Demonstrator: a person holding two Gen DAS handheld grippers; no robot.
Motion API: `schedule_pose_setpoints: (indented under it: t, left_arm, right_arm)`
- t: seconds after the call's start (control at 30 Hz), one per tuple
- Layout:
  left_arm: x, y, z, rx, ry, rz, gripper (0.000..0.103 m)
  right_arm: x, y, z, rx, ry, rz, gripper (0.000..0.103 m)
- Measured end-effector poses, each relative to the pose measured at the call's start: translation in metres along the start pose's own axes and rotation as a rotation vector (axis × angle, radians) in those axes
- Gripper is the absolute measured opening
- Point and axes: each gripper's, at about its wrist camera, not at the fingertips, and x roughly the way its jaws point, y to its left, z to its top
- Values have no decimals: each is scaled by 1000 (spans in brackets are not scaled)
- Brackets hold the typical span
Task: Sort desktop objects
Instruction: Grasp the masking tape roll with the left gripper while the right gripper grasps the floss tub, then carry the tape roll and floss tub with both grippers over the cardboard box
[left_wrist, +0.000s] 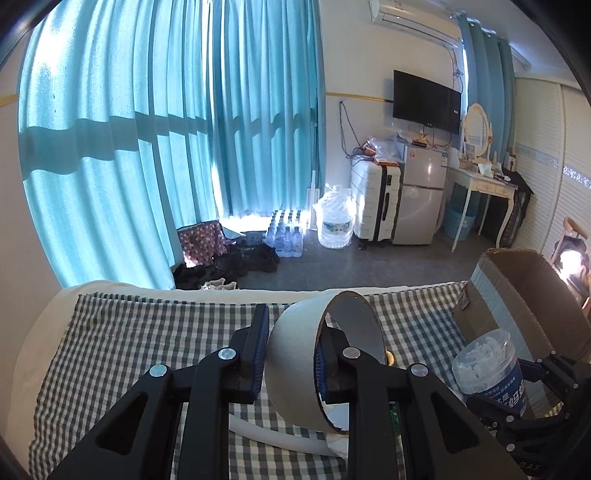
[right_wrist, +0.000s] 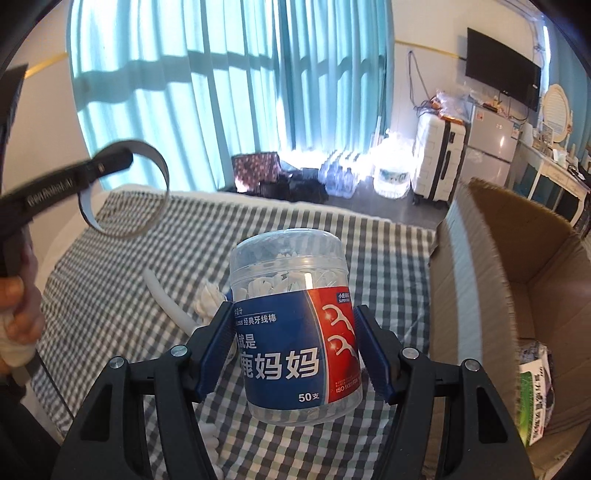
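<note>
The right gripper (right_wrist: 293, 354) is pinching the floss jar (right_wrist: 295, 325) above the checked cloth (right_wrist: 122, 288), with the box (right_wrist: 524, 258) lying open to its right (nearer this hand). The left gripper (left_wrist: 290, 365) is clamping the tape roll's (left_wrist: 321, 358) wall.

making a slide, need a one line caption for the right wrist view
Right hand-held gripper grips a clear floss-pick jar above the checked cloth, cardboard box at right.
</note>
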Motion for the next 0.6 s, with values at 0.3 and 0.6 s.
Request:
schedule_pose_setpoints:
  t: [0.3,0.6]
  left_arm:
    - [-35,-20,7,4,-41,-14,22]
    - [-54,-38,16,8,-56,2,22]
  right_arm:
    - [-40,-2,8,36,-95,-2,64]
    - [-81,-9,12,46,-171,6,64]
